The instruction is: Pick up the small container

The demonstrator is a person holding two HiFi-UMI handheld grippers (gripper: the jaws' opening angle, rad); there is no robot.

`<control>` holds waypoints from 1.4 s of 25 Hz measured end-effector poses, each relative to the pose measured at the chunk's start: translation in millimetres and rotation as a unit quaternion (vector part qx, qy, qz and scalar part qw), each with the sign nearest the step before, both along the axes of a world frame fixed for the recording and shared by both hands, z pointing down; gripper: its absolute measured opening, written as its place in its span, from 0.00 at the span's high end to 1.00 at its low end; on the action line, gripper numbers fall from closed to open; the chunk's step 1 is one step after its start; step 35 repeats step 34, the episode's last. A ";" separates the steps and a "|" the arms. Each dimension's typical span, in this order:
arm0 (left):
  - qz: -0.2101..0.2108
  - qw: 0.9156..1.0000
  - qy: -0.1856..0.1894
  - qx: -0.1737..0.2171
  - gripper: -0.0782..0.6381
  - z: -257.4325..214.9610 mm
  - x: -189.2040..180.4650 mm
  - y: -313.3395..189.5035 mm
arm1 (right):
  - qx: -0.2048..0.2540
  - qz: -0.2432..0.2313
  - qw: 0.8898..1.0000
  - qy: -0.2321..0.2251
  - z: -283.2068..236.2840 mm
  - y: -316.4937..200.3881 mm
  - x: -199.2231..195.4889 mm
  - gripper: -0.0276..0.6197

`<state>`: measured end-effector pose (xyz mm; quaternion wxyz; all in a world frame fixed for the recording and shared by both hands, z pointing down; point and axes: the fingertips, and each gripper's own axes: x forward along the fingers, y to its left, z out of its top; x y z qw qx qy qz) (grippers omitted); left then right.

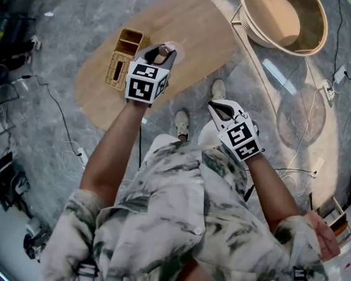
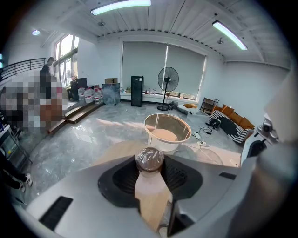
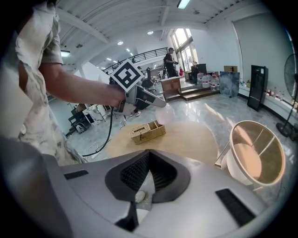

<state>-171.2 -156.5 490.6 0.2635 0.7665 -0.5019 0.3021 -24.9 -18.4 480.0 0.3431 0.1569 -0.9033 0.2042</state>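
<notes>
Small container (image 2: 149,160), round with film-covered top, clamped between part-open jaws of left gripper (image 1: 162,54). Held in air above oval wooden table (image 1: 198,39), beside wicker basket (image 1: 123,59). Right gripper (image 1: 216,107) closed, empty, off table. Pick-up looks done; nothing left.

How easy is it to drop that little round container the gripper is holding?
Probably a bit slippery: the small container has shiny, crinkly film over its top. It looks round, so it might roll if dropped on its side. It's likely light, since the left gripper holds it by just its jaw tips.
</notes>
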 end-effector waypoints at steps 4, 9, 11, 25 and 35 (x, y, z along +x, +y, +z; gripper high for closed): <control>0.000 1.000 0.002 -0.002 0.67 1.5 -0.1 -0.4 | 0.000 -0.001 1.000 0.001 -0.7 -1.5 -0.1 0.93; -0.002 1.000 0.004 -0.003 0.67 1.6 0.2 -3.0 | 0.000 -0.006 1.000 0.005 -1.7 -3.3 1.1 0.93; -0.002 1.000 0.004 -0.003 0.67 2.7 0.5 -7.7 | -0.002 -0.007 1.000 0.007 -0.2 -7.1 1.7 0.93; -0.013 1.000 -0.001 -0.010 0.68 16.0 8.7 -26.1 | -0.002 -0.019 1.000 0.013 5.9 -29.1 14.7 0.93; -0.032 0.999 -0.007 -0.017 0.67 19.1 14.4 -53.1 | 0.010 -0.039 0.999 0.011 -5.8 -79.5 20.3 0.93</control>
